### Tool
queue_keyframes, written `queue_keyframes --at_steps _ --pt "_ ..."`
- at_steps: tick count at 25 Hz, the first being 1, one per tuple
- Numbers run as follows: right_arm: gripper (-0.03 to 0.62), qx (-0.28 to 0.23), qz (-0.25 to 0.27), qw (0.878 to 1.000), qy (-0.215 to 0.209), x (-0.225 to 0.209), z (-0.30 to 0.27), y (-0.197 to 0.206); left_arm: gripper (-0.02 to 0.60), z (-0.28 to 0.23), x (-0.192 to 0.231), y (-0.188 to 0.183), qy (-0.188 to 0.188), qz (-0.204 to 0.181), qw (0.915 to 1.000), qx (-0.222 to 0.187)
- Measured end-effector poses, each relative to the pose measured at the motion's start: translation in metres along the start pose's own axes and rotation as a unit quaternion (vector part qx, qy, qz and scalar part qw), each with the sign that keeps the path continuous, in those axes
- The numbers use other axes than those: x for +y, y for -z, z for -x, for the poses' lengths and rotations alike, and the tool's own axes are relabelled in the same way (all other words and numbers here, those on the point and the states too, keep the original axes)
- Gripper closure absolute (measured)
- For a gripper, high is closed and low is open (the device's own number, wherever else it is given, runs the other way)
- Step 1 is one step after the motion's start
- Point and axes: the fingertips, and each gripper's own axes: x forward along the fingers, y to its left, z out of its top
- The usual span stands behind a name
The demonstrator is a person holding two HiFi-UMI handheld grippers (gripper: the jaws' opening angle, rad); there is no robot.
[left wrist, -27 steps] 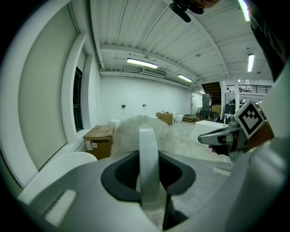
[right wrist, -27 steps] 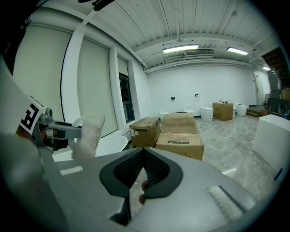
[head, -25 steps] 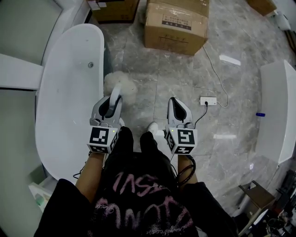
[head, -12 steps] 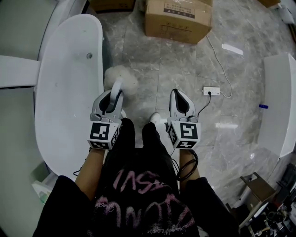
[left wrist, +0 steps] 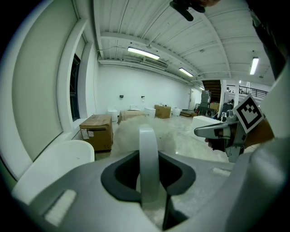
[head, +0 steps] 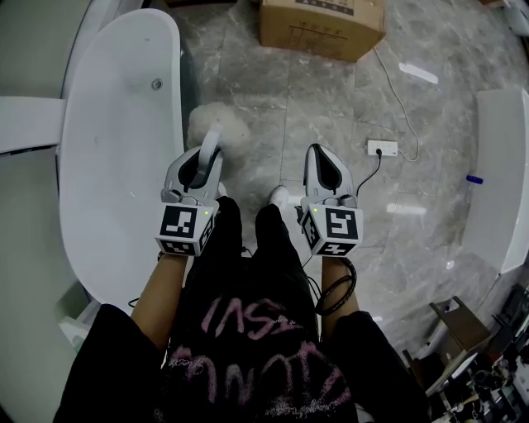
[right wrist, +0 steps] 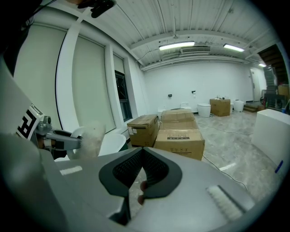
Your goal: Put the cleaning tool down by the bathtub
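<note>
The cleaning tool is a white handle (head: 210,147) with a fluffy white head (head: 219,124). My left gripper (head: 204,162) is shut on the handle and holds the head over the grey floor, just right of the white bathtub (head: 116,165). In the left gripper view the handle (left wrist: 148,167) stands upright between the jaws, with the fluffy head (left wrist: 129,136) beyond them. My right gripper (head: 319,160) hovers beside it, shut with nothing in it. In the right gripper view the jaws (right wrist: 142,152) meet, and the fluffy head (right wrist: 93,136) shows at the left, next to the bathtub (right wrist: 112,142).
A cardboard box (head: 322,25) stands ahead on the marble floor. A power strip (head: 382,149) with its cable lies to the right. A white fixture (head: 504,173) runs along the right edge. The person's shoe (head: 279,197) is between the grippers.
Both grippers have moved slightly forward and up in the view as the head camera shifted. The left gripper's hold on the handle is unchanged.
</note>
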Motion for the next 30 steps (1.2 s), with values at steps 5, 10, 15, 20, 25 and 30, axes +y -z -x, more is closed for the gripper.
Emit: queue_keyframes --at_steps 5,10,15,20,25,30 --pt "0.571 0.008 0.000 1.000 0.000 0.000 -0.007 0.008 0.500 -0.006 0.003 0.014 0.003 0.006 0.9999 0.014" --pt "0.571 0.021 -0.008 1.000 0.003 -0.007 -0.009 0.027 0.500 -0.014 0.000 0.029 0.003 0.014 0.9994 0.031" --pt "0.571 0.032 -0.008 0.999 -0.001 -0.007 -0.012 0.041 0.500 -0.021 -0.003 0.044 0.008 0.009 0.9991 0.042" --pt "0.571 0.034 -0.015 0.999 0.001 -0.007 -0.013 0.049 0.500 -0.025 -0.005 0.054 0.012 0.012 0.9987 0.048" --pt "0.571 0.042 -0.015 0.999 -0.001 -0.008 -0.018 0.061 0.499 -0.032 -0.005 0.067 0.013 0.020 0.9980 0.059" --pt "0.571 0.059 -0.009 0.998 -0.004 -0.007 -0.027 0.079 0.499 -0.039 -0.004 0.085 0.013 0.031 0.9969 0.071"
